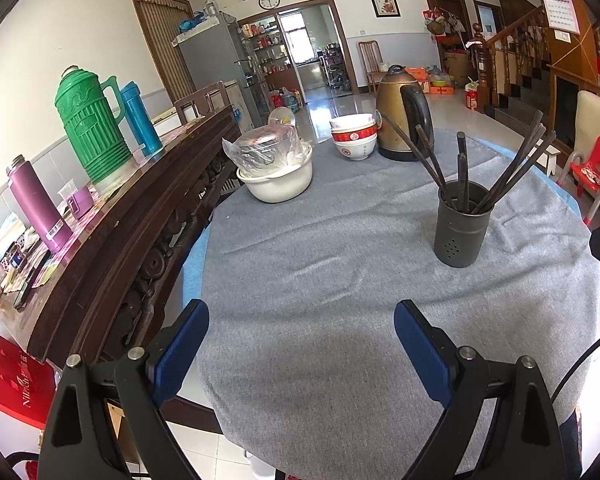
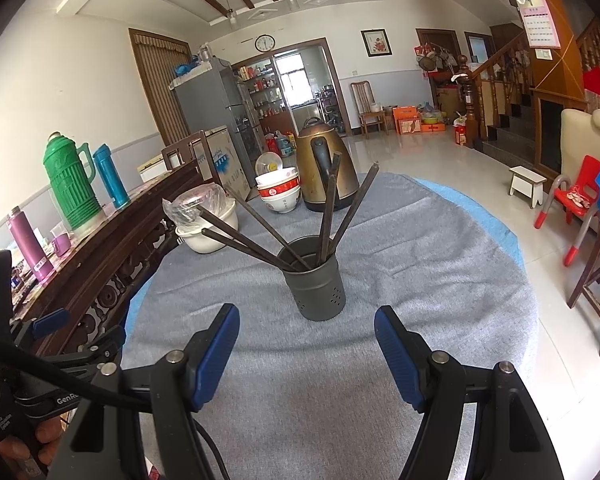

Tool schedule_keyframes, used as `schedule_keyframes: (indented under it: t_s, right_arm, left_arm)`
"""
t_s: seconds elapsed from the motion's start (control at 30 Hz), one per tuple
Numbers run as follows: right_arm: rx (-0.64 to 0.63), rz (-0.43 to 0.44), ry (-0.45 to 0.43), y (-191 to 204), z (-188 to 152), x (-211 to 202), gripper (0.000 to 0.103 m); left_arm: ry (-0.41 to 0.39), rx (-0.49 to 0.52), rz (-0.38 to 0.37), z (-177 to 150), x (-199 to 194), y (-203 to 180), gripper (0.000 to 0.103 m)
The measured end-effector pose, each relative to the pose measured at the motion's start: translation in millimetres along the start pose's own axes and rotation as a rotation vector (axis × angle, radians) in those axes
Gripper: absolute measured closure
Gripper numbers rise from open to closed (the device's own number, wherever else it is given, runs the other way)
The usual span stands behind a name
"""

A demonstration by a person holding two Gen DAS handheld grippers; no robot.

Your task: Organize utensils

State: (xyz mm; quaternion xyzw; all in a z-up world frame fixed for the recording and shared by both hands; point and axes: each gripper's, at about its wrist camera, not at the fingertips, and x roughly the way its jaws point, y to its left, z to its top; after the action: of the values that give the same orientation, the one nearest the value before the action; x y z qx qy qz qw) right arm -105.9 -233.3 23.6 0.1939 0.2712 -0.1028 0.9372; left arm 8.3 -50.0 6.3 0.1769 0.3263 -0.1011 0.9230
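Dark grey perforated utensil holder (image 2: 315,285) upright on grey tablecloth, dark chopsticks (image 2: 256,227) standing inside, fanned out toward ten, twelve and one o'clock

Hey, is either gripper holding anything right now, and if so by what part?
Nothing is held. The left gripper and the right gripper both have open jaws over the grey cloth, short of the utensil holder with its chopsticks.

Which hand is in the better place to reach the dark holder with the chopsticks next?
Probably the right. The right tongs stand open with the holder straight ahead between them. For the left tongs, also open, the holder sits off to the right and further away.
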Motion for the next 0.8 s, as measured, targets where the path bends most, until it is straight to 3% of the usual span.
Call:
schedule_keyframes:
  t_s: [0.8]
  right_arm:
    - [-0.022,-0.019,-0.013,10.1,0.7,-5.0,0.029]
  left_arm:
    - [-0.008,-0.022,-0.019,-1.9,-1.0,9.0,0.009]
